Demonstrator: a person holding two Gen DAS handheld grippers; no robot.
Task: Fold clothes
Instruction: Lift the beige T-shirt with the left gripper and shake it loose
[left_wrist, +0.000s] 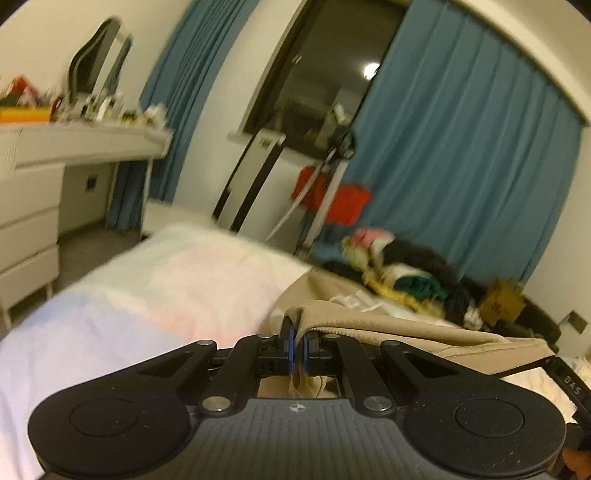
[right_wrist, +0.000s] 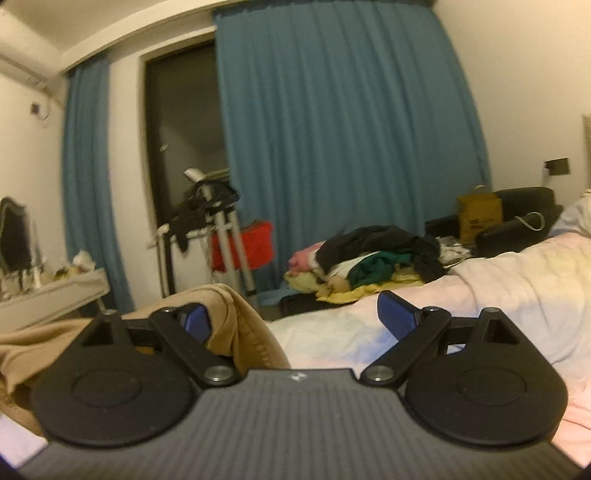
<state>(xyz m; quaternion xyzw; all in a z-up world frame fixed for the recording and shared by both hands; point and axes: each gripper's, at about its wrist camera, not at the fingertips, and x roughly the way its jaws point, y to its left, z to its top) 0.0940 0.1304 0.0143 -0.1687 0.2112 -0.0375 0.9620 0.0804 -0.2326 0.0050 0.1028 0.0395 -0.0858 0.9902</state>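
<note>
The left gripper (left_wrist: 298, 341) is clamped on the tan garment (left_wrist: 388, 325), which stretches toward 3 o'clock across the bed (left_wrist: 166, 280). The right gripper (right_wrist: 295, 317) gapes wide, cloth bunched against its left finger (right_wrist: 195, 321).

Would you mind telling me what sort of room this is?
Most likely a bedroom: a bed with pale bedding, a dressing table with a mirror, and blue curtains.
</note>
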